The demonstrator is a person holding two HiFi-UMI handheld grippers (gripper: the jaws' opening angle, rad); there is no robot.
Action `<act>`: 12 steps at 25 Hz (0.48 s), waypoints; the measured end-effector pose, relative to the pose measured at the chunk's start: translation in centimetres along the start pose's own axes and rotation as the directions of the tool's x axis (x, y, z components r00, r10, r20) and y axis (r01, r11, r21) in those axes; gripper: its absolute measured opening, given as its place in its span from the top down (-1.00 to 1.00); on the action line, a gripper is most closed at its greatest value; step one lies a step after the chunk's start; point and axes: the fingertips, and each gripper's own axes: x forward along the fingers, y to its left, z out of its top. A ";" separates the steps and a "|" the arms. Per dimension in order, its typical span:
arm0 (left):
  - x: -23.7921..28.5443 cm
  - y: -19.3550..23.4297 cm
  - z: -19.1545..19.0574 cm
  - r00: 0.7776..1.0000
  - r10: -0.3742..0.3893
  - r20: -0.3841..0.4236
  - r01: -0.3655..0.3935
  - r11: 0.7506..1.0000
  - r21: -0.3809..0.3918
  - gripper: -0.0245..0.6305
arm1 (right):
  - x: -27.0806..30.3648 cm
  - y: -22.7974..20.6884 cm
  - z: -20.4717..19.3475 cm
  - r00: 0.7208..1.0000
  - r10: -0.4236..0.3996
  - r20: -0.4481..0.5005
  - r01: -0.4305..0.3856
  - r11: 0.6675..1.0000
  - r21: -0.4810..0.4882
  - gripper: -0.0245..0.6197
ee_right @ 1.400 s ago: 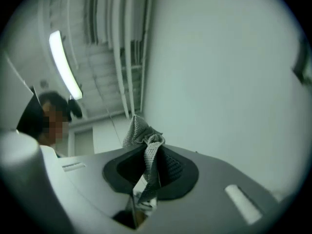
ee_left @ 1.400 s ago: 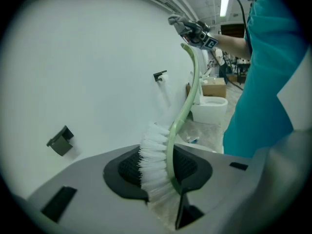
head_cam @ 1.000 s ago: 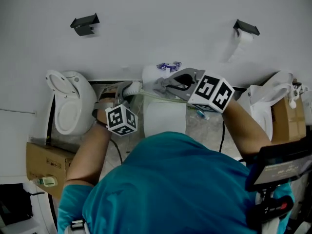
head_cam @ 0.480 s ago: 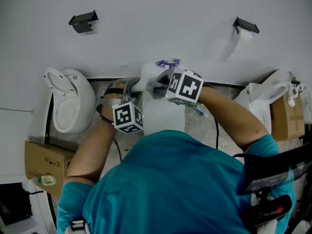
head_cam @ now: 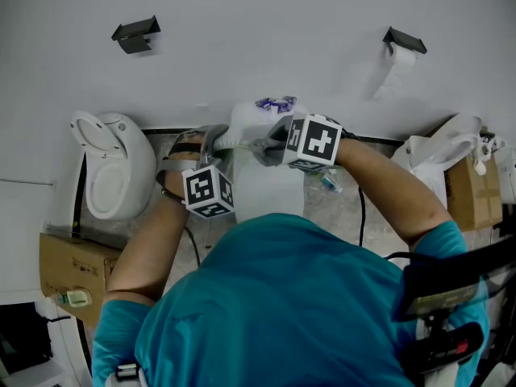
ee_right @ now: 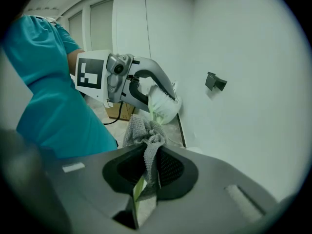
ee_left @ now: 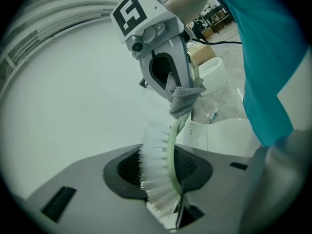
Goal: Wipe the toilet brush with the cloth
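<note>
White bathroom wall (head_cam: 258, 55) behind, an open white toilet (head_cam: 113, 168) at its foot on the left, and we have contact! The right gripper (head_cam: 266, 145) has swung in from the right and dropped onto the brush in the last second, so wiping can begin. Its jaws are pinched together on the crumpled grey knitted cloth (ee_right: 144, 133). A sliver of green shows inside that fold, so I'd say the rag is wrapped round the handle. Over to the left gripper (head_cam: 211, 142): jaws partly closed and clamped on the pale green plastic toilet brush with white bristles (ee_left: 158, 172). It holds the brush in mid-air before the person, bristle head toward the wall, and has barely shifted.
</note>
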 end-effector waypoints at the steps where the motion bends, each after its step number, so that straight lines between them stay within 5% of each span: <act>1: -0.1 0.0 0.0 1.000 0.000 0.000 0.000 1.000 -0.001 0.48 | -0.1 0.1 -0.2 1.000 0.003 -0.009 -0.003 1.000 -0.002 0.78; 12: -0.4 0.2 -0.5 1.000 -0.003 -0.006 0.003 1.000 -0.025 0.47 | -0.5 0.8 -3.0 0.994 0.028 -0.109 -0.031 0.999 -0.033 0.78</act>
